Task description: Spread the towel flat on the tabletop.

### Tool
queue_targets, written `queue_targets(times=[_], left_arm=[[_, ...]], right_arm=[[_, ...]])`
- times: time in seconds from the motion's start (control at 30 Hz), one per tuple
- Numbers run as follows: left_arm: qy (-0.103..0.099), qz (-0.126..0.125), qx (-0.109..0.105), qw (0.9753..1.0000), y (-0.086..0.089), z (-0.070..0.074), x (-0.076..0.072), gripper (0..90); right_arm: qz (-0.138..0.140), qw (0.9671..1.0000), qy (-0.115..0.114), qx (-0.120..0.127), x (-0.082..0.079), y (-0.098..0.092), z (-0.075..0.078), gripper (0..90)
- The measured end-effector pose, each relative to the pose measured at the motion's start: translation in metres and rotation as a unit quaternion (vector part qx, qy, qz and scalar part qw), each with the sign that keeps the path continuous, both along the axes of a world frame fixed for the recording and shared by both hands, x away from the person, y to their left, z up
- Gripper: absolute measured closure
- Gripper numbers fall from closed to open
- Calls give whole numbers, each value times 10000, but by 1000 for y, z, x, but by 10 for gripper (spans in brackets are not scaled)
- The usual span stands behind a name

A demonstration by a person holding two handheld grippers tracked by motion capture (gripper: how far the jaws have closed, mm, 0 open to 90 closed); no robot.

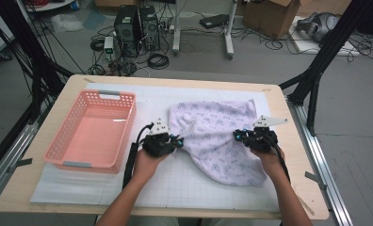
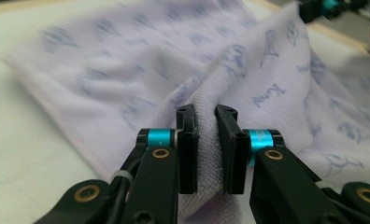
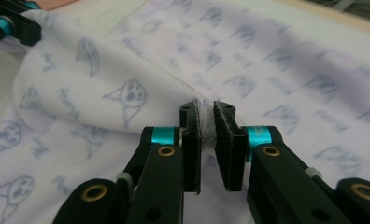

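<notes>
Cloth: towel (image 1: 217, 136), soft, light, limp; will sag between holds.
Left gripper (image 2: 206, 140): clamped on folded edge.
Right gripper (image 3: 206, 135): pinching a thin ridge.
Hold: edges, well apart.

Left tool (image 1: 177, 140), right tool (image 1: 236, 135): jaws clamped, facing inward.

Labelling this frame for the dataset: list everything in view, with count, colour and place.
Printed terry towel: 1, pale lilac with blue-grey print, right half of the mat, pinched at two points.
Slotted plastic basket: 1, salmon pink, left on the table.
Gridded mat: 1, white, covering the table.
Wooden table: 1, light wood.
Computer towers: 2, black, on the floor beyond the table.
Cardboard box: 1, brown, on the floor at far right.
Left gripper: 1, black, shut on the towel.
Right gripper: 1, black, shut on the towel.
</notes>
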State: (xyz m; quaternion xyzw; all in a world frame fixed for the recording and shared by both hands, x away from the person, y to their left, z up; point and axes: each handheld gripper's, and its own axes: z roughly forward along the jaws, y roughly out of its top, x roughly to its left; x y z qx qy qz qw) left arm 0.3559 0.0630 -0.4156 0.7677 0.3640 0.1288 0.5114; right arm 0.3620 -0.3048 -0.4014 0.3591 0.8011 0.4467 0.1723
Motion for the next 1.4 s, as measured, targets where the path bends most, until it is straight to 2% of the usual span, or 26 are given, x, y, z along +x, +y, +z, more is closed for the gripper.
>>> queue_targets(times=[0.03, 0.1, 0.17, 0.23, 0.3, 0.33, 0.4, 0.43, 0.47, 0.5, 0.53, 0.6, 0.63, 0.7, 0.73, 0.8, 0.87, 0.97, 1.1, 1.17, 1.2, 1.27, 1.3, 1.37, 1.4], left_arm=[[-22, 122, -76, 9999, 0, 1, 6, 787], [-5, 320, -60, 9995, -3, 3, 17, 785], [-88, 554, -57, 9984, -8, 4, 26, 786], [-148, 728, -65, 9972, -14, 5, 35, 788], [-317, 918, -118, 9952, -20, 2, 41, 791], [-297, 995, -211, 9944, -22, -2, 45, 791], [-124, 1051, -204, 9942, -25, -8, 52, 786], [-103, 1091, -245, 9937, -26, -11, 54, 776], [-62, 1167, -356, 9925, -26, -13, 56, 740], [27, 1224, -479, 9913, -26, -14, 57, 660], [72, 1208, -570, 9910, -25, -15, 58, 607], [74, 1191, -483, 9917, -24, -14, 57, 494], [73, 1092, -435, 9930, -23, -13, 55, 467], [18, 942, -275, 9952, -21, -10, 51, 441], [-33, 852, -247, 9961, -20, -9, 48, 447], [-98, 607, -17, 9981, -20, -7, 44, 502], [-164, 486, 226, 9984, -23, -9, 41, 518], [-14, 481, 336, 9983, -27, -15, 43, 512], [-30, 587, 583, 9966, -37, -27, 49, 462], [58, 603, 609, 9963, -41, -33, 52, 448], [101, 610, 693, 9957, -43, -35, 53, 451], [2, 458, 847, 9954, -46, -34, 51, 525], [16, 346, 909, 9953, -48, -35, 50, 581], [176, 113, 1132, 9934, -52, -35, 49, 716], [228, 101, 1125, 9933, -52, -34, 49, 741]], right_arm=[[-128, 9999, -20, 36, 5, 0, 2, 812], [-347, 9993, -117, 68, 15, 1, 5, 813], [-577, 9981, -207, 3, 25, 4, 7, 814], [-856, 9959, -293, -72, 35, 8, 9, 816], [-1117, 9927, -441, -95, 44, 10, 11, 817], [-1228, 9914, -444, -86, 48, 11, 12, 817], [-1399, 9886, -553, -57, 55, 12, 12, 817], [-1459, 9880, -512, -3, 58, 13, 12, 817], [-1522, 9872, -474, 4, 60, 13, 11, 817], [-1605, 9858, -492, -32, 63, 14, 10, 818], [-1702, 9840, -520, -67, 65, 13, 10, 819], [-1946, 9791, -572, -173, 69, 9, 9, 819], [-2154, 9745, -580, -246, 71, 6, 9, 819], [-2597, 9638, -560, -208, 73, -4, 8, 817], [-2736, 9604, -504, -147, 74, -9, 6, 811], [-2725, 9617, -282, 43, 75, -16, 3, 759], [-2652, 9640, -196, -26, 74, -16, 3, 683], [-2494, 9679, -299, 67, 63, -15, 7, 645], [-2187, 9749, -415, -87, 43, -18, 13, 633], [-2078, 9771, -452, -35, 31, -22, 15, 633], [-2029, 9782, -433, -1, 25, -25, 16, 622], [-1891, 9807, -484, 64, 13, -30, 17, 623], [-1839, 9817, -491, 65, 8, -32, 17, 622], [-1772, 9831, -466, 48, -1, -36, 13, 620], [-1732, 9839, -432, 71, -6, -37, 11, 620]])
